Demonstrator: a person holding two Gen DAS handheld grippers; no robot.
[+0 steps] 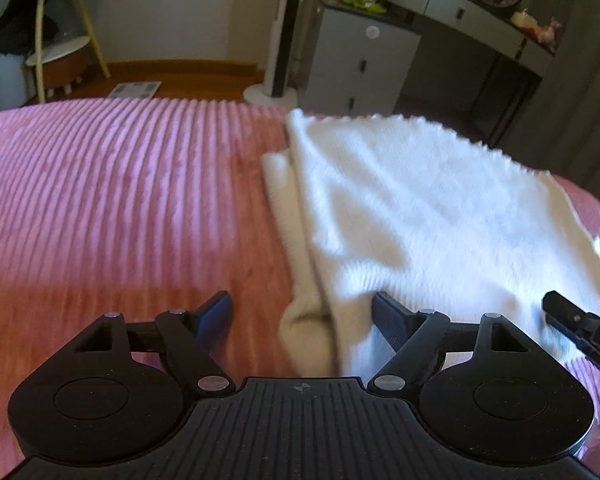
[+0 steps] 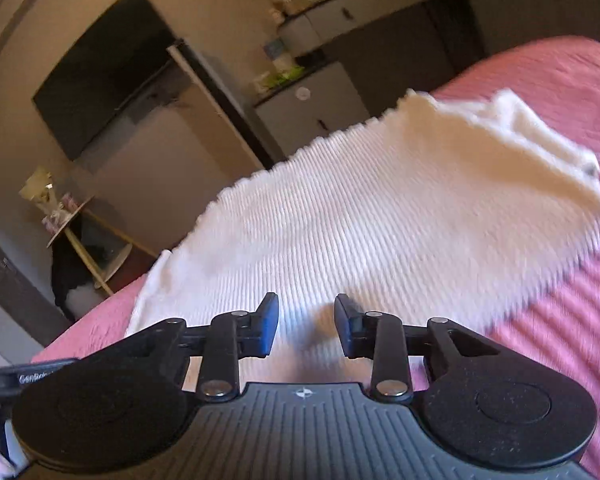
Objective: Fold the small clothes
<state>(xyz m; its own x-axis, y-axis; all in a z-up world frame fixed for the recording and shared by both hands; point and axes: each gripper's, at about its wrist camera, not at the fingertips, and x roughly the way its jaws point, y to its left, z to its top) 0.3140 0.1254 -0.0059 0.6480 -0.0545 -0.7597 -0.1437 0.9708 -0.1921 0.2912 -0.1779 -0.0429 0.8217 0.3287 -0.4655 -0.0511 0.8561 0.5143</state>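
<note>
Bedspread (image 1: 100, 200), pink w/ ribs, covers the bed; left part bare. Left tongs (image 1: 302, 314) spread wide, grasping nothing, low over the near edge w/ one finger over pink, the other on the white sweater (image 1: 420, 216). Sweater lies partly folded toward the bed's right side, far hem at the far edge. Right tongs (image 2: 306, 322) also parted, nothing between, over sweater's near edge.
</note>
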